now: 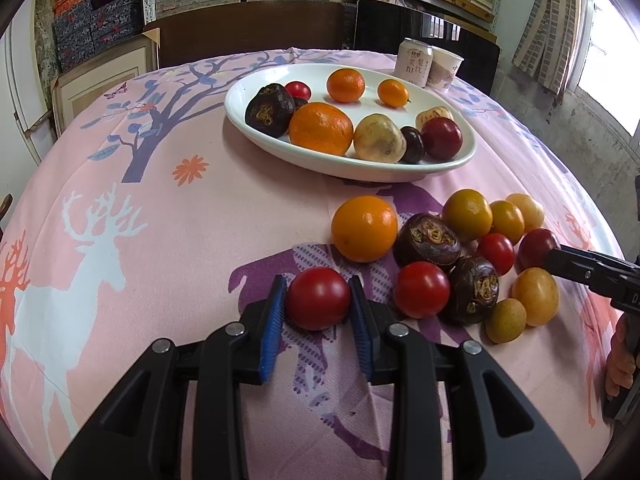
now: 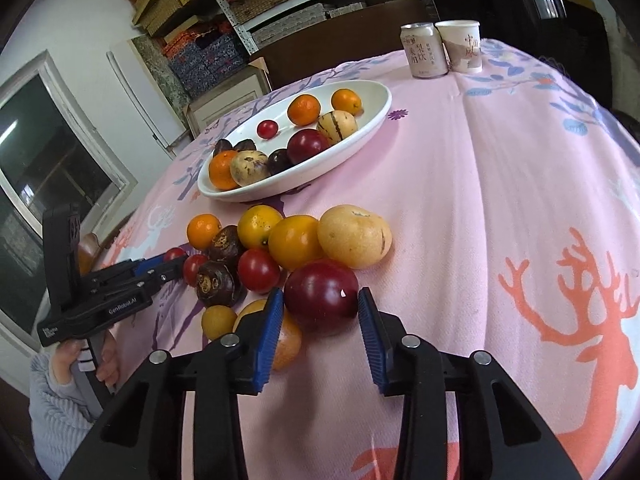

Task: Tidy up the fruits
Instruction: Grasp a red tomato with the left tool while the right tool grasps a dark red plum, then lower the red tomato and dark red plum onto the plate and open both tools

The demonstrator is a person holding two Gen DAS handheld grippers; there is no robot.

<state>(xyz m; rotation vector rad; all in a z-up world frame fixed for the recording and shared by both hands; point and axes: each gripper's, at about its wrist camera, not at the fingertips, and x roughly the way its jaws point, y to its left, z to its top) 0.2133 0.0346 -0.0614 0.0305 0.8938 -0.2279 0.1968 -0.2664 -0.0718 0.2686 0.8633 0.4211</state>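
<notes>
Two grippers are each set around a fruit at the near edge of the loose pile. The left gripper [image 1: 318,300] has its blue pads pressed against both sides of a small red tomato [image 1: 318,298], which still sits on the pink tablecloth [image 1: 160,168]. The right gripper [image 2: 320,306] brackets a dark red plum [image 2: 322,292]; its left pad looks to be touching the skin, while a thin gap seems to remain at the right pad, so I would not call that grip firm.

Around the plum, other fruit crowds in close: an orange fruit [image 2: 290,338] lies partly under the left finger, a red tomato [image 2: 258,270] and a yellow-orange fruit [image 2: 294,242] touch or nearly touch it, and a pale yellow fruit [image 2: 354,236] sits just behind.

Risks, as I judge them. The plum is round and smooth, so a lift on an uneven grip could let it spin out and roll across the cloth. The finger resting over the orange fruit could nudge it and set neighbours rolling. The tomato is soft; a hard squeeze could split it.

The white dish [image 2: 380,98], beyond the pile, already holds many fruits, and a drop there could knock one over its low rim.
</notes>
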